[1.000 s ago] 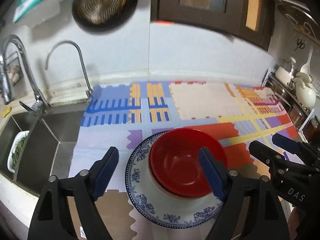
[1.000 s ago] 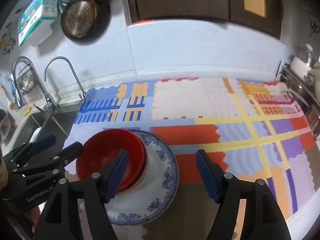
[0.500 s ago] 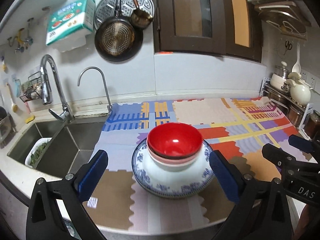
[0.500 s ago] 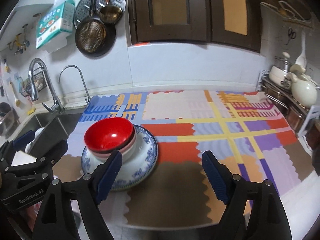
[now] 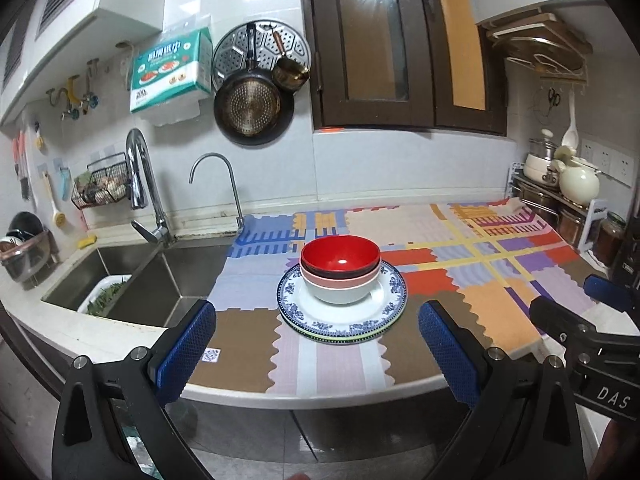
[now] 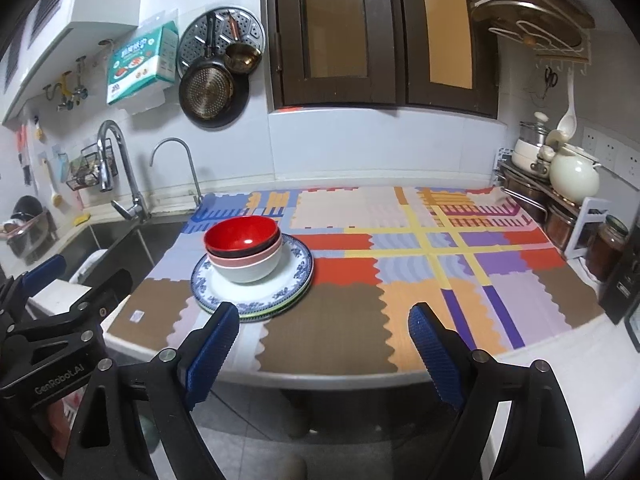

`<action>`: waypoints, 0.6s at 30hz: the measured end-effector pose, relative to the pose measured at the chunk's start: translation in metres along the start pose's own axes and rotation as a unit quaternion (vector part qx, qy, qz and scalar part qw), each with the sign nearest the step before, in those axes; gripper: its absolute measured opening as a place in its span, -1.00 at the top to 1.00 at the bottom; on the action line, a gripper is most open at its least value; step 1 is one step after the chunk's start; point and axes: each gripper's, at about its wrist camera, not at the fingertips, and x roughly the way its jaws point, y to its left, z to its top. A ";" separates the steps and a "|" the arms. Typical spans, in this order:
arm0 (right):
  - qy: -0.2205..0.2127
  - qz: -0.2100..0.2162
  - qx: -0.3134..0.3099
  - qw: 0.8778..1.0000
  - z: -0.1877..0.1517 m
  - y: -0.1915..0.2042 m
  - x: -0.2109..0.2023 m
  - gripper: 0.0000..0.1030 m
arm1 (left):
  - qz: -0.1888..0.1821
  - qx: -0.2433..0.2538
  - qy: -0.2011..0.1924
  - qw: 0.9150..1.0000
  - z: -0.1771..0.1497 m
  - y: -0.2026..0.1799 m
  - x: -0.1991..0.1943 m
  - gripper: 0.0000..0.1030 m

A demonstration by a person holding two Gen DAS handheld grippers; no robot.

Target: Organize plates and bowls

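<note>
At the far left of the left wrist view the sink drops away beside the patterned mat, a white basket of greens in its basin, the taps standing behind it. The left gripper sits low in the frame off the counter's front edge, jaws spread wide and holding nothing. Centre frame, the stack of plates lies on the mat with the nested bowls on top, red bowl uppermost (how many plates lie under the blue-rimmed one is hard to make out; thin coloured rims show at the front). In the right wrist view the right gripper is likewise wide open and empty, its left finger overlapping the plates' near rim in the picture. Right of the stack the mat runs bare to the pots and jars at the right edge, partly cut off by the frame.
</note>
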 end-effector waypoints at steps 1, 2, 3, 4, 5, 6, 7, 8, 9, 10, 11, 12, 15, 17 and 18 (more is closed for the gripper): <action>-0.004 0.000 0.001 1.000 -0.002 -0.001 -0.007 -0.71 | 0.001 0.001 -0.001 1.000 -0.001 0.001 -0.005 -1.00; -0.005 0.000 0.003 1.000 -0.004 -0.001 -0.011 -0.72 | 0.000 0.000 -0.002 1.000 -0.002 0.001 -0.010 -1.00; -0.007 -0.001 0.006 1.000 -0.006 -0.002 -0.017 -0.72 | -0.002 -0.001 -0.003 1.000 -0.004 0.002 -0.014 -1.00; -0.010 -0.004 0.008 1.000 -0.008 -0.002 -0.022 -0.73 | -0.005 0.000 -0.004 1.000 -0.005 0.003 -0.019 -1.00; -0.011 -0.005 0.008 1.000 -0.009 -0.001 -0.026 -0.73 | -0.005 0.001 -0.005 1.000 -0.007 0.003 -0.022 -1.00; -0.013 -0.005 0.008 1.000 -0.010 -0.001 -0.029 -0.73 | -0.005 0.003 -0.005 1.000 -0.008 0.004 -0.025 -1.00; -0.015 -0.005 0.008 1.000 -0.012 0.000 -0.033 -0.73 | -0.006 0.004 -0.006 1.000 -0.010 0.004 -0.028 -1.00; -0.015 -0.005 0.008 1.000 -0.013 0.001 -0.036 -0.73 | -0.006 0.004 -0.006 1.000 -0.010 0.005 -0.030 -1.00; -0.016 -0.005 0.009 1.000 -0.014 0.002 -0.039 -0.73 | -0.008 0.005 -0.006 1.000 -0.011 0.006 -0.032 -1.00; -0.017 -0.006 0.008 1.000 -0.016 0.003 -0.042 -0.73 | -0.009 0.005 -0.008 1.000 -0.012 0.007 -0.034 -1.00; -0.017 -0.007 0.007 1.000 -0.016 0.004 -0.044 -0.73 | -0.010 0.006 -0.009 1.000 -0.012 0.007 -0.036 -1.00; -0.018 -0.007 0.006 1.000 -0.017 0.006 -0.045 -0.73 | -0.010 0.007 -0.010 1.000 -0.013 0.008 -0.038 -1.00; -0.020 -0.010 0.005 1.000 -0.020 0.008 -0.051 -0.73 | -0.011 0.010 -0.012 1.000 -0.015 0.010 -0.043 -1.00; -0.021 -0.012 0.007 1.000 -0.022 0.010 -0.055 -0.73 | -0.014 0.011 -0.012 1.000 -0.016 0.011 -0.045 -1.00; -0.021 -0.013 0.008 1.000 -0.023 0.010 -0.056 -0.73 | -0.016 0.011 -0.011 1.000 -0.017 0.011 -0.046 -1.00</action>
